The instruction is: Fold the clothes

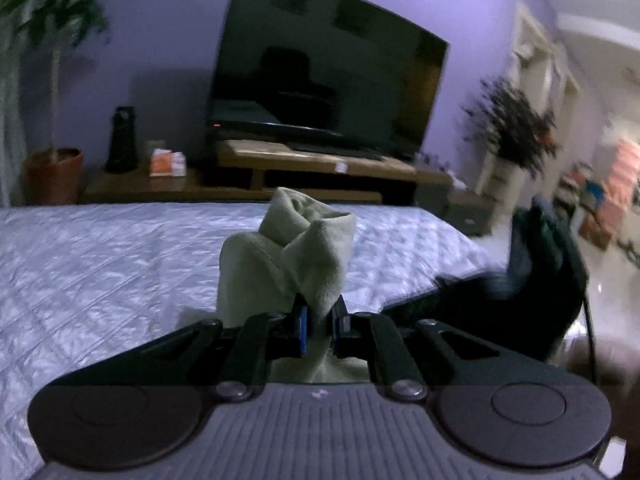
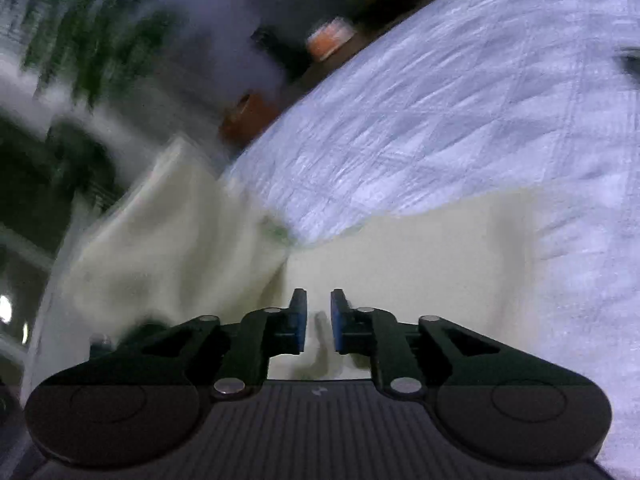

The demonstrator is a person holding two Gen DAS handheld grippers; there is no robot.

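A pale cream-green garment [image 1: 288, 252] rises bunched in front of my left gripper [image 1: 320, 308], which is shut on a fold of it above the white quilted bed [image 1: 100, 264]. In the right wrist view the same garment [image 2: 420, 256] lies flat on the bed [image 2: 440, 100] under my right gripper [image 2: 319, 300], while its left part is lifted and blurred. The right gripper's blue pads [image 2: 299, 316] stand a little apart with nothing pinched between them. A dark blurred shape [image 1: 548, 272] at the bed's right edge in the left wrist view cannot be made out.
Beyond the bed's far edge a large dark television [image 1: 328, 68] stands on a low wooden stand [image 1: 312, 164]. A potted plant [image 1: 52, 176] is at the left, another plant [image 1: 516, 128] at the right, and an orange box [image 1: 168, 162] rests on the stand.
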